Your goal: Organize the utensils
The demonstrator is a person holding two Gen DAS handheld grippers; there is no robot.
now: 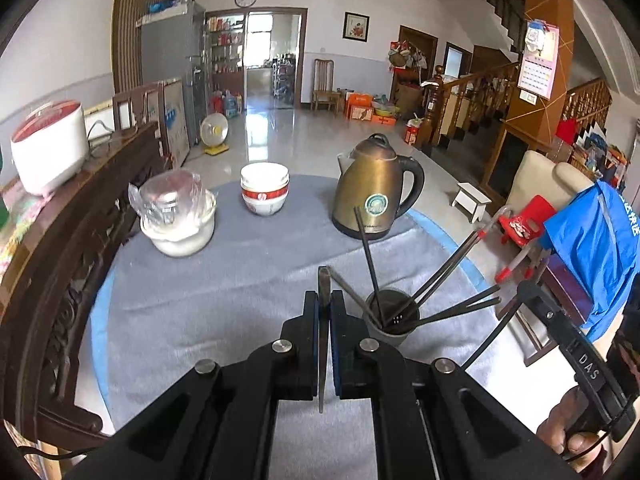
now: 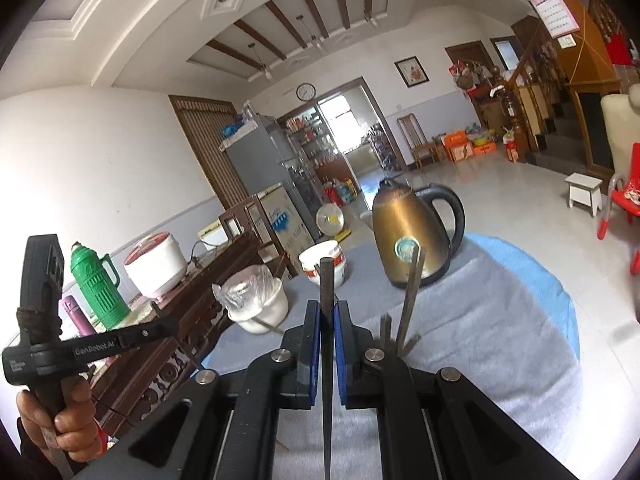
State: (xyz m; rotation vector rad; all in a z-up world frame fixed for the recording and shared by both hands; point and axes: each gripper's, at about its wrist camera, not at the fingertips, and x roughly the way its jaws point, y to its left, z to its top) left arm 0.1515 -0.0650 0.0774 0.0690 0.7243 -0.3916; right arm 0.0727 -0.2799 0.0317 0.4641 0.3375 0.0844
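Note:
My left gripper (image 1: 324, 300) is shut on a flat metal utensil (image 1: 322, 320) held upright between the pads, just left of a dark utensil cup (image 1: 392, 316). The cup holds several black chopsticks (image 1: 440, 272) that fan out to the right. My right gripper (image 2: 328, 312) is shut on a dark flat utensil (image 2: 327, 292) that points up. Beside it, thin metal utensils (image 2: 412, 296) stick up, blurred. The right gripper's body shows at the right edge of the left wrist view (image 1: 576, 356); the left gripper's body shows at the left of the right wrist view (image 2: 44, 320).
The round table has a grey cloth (image 1: 240, 280) over blue. On it stand a brass kettle (image 1: 372, 188), stacked bowls (image 1: 265, 188) and a white pot under plastic wrap (image 1: 176, 216). A wooden sideboard (image 1: 60, 260) with a rice cooker (image 1: 48, 144) lies left. A green thermos (image 2: 98, 284) stands there.

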